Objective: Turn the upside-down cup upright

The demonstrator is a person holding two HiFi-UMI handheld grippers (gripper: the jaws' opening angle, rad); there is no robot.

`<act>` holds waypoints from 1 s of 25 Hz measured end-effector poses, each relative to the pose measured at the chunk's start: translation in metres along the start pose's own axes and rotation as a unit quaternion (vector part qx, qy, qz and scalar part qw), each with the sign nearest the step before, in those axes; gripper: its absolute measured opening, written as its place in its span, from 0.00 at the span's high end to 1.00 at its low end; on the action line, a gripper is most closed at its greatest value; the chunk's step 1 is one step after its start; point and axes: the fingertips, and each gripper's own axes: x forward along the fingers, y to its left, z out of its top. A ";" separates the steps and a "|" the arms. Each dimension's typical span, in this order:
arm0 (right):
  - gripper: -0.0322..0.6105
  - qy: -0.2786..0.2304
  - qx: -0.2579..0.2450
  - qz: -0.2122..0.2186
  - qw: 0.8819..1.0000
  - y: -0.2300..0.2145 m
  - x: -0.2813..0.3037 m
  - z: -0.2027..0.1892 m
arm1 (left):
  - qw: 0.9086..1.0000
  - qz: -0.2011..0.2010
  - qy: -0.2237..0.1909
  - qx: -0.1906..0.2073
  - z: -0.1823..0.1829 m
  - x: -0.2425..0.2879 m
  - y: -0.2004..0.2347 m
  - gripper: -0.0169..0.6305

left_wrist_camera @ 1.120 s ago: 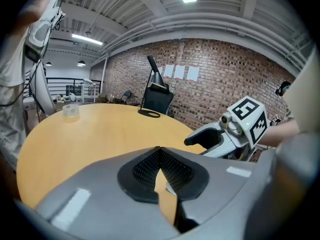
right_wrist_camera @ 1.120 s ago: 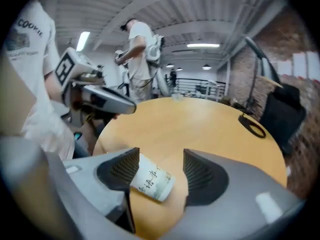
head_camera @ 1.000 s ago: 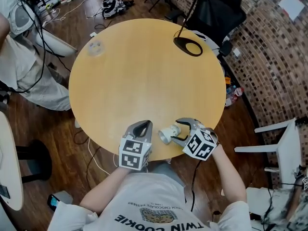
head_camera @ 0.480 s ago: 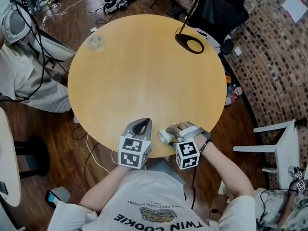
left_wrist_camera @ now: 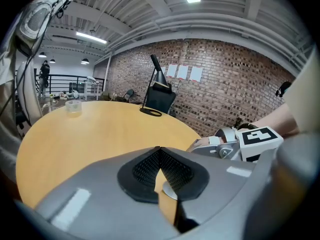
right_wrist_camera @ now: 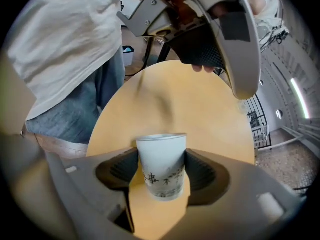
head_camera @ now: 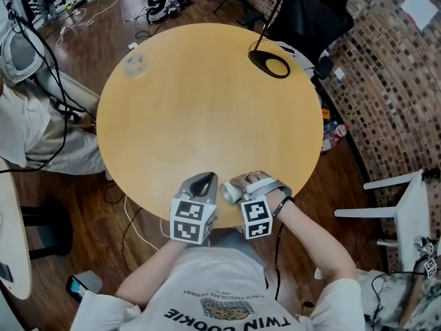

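One cup (right_wrist_camera: 161, 156) in right gripper (right_wrist_camera: 161, 170), left gripper (left_wrist_camera: 160, 174) closed, one table (left_wrist_camera: 100, 129)

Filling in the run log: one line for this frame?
right tool: shut on white printed paper cup | left tool: shut, empty | cup: at near edge of round wooden table

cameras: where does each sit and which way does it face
Head view: on the head, steeply down onto the table; forearms, left gripper, right gripper show.
Left gripper view: on that gripper, along its shut jaws across the table; right gripper at right.
Right gripper view: on that gripper, back toward the person's shirt and jeans.
Shared: head and right gripper views both show the cup in the right gripper.
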 end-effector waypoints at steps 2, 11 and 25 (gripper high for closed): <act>0.51 0.001 0.008 -0.004 1.000 -0.005 0.004 0.000 | 1.000 0.000 0.000 0.001 0.000 0.002 0.000 0.97; 0.51 -0.035 0.082 -0.037 0.995 -0.023 0.002 0.008 | 1.000 0.003 -0.002 0.005 0.005 0.004 0.005 0.97; 0.51 -0.194 0.490 -0.200 0.826 -0.090 -0.006 0.002 | 1.000 0.000 -0.007 0.000 -0.003 0.003 0.014 0.97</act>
